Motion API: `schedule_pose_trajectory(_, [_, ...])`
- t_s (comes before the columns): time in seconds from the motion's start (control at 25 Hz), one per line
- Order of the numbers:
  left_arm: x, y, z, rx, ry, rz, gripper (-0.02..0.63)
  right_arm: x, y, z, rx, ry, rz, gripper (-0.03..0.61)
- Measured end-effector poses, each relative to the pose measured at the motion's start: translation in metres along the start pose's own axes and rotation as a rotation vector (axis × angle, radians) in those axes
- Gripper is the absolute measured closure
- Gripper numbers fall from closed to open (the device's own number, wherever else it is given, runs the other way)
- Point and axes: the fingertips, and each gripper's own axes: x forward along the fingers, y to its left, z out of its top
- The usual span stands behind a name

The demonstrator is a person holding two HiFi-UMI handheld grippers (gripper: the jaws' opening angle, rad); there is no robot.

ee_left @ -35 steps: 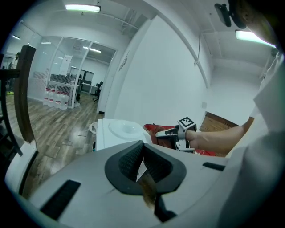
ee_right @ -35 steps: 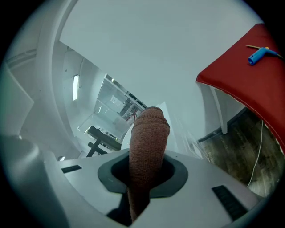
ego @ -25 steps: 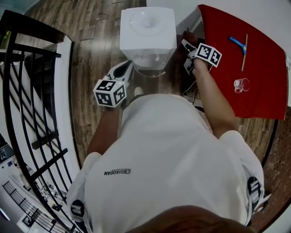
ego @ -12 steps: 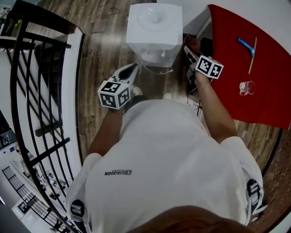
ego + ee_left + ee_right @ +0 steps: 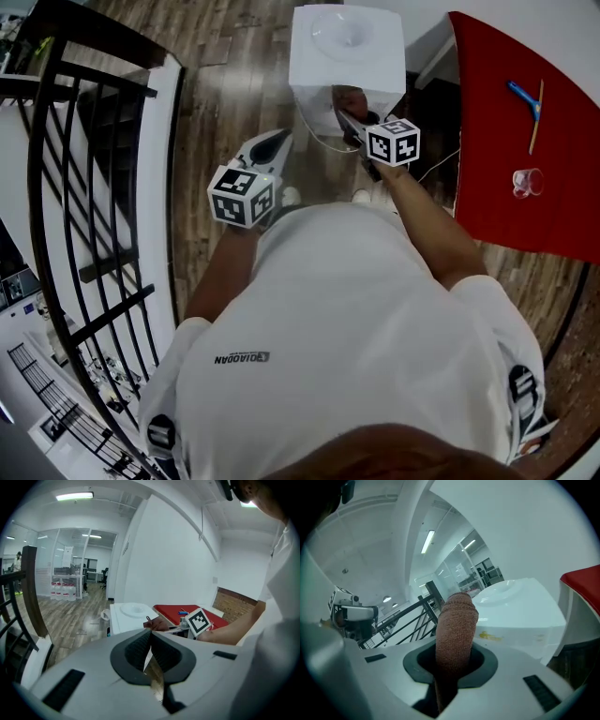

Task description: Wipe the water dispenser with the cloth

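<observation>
The right gripper (image 5: pixel 351 116) has swung across in the last second. It was down the dispenser's right flank, by the dark gap next to the red table (image 5: pixel 506 150); now it sits at the front face, toward the upper middle of the frame. My guess is the side is done and the front panel is next, though I can't tell whether the cloth is pressing on the plastic yet.

Its jaws are clamped on the cloth (image 5: pixel 456 634), a brownish-red knitted or terry piece bunched into a thick, round-ended roll that sticks out past the pads. From overhead the cloth (image 5: pixel 348 97) shows as a dull dark lump just under the top edge of the water dispenser (image 5: pixel 347 47).

The dispenser is a white, glossy plastic box with square corners and a shallow round dish moulded into its top. In the right gripper view the water dispenser (image 5: pixel 520 606) has a small yellow mark on its front.

The left gripper (image 5: pixel 274 142) has barely shifted, hanging left of centre over the dark wood-plank floor (image 5: pixel 225 84). Its ribbed black pads are drawn together to a sliver, with nothing between them.

A black metal railing (image 5: pixel 56 187) runs down the left side.
</observation>
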Motion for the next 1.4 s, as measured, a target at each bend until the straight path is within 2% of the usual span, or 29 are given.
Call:
schedule_pose_trajectory(0.32, [-0.032, 0.064, -0.019, -0.046, -0.001, 0.017, 0.621, 0.08, 0.041, -0.016, -0.106, 0.101, -0.008, 0.514])
schedule_pose_trajectory(0.56, [-0.05, 0.104, -0.018, -0.059, -0.026, 0.024, 0.621, 0.115, 0.043, -0.022, -0.149, 0.164, -0.048, 0.514])
schedule_pose_trajectory(0.8, [-0.059, 0.124, -0.023, -0.064, -0.022, 0.026, 0.621, 0.129, 0.039, -0.036, -0.172, 0.226, -0.077, 0.514])
schedule_pose_trajectory(1.0, [-0.056, 0.129, -0.022, -0.064, -0.027, 0.018, 0.621, 0.129, 0.033, -0.041, -0.187, 0.254, -0.101, 0.514])
schedule_pose_trajectory(1.4, [-0.041, 0.109, -0.019, -0.056, -0.029, 0.0, 0.621, 0.103, 0.008, -0.046, -0.188, 0.271, -0.138, 0.514])
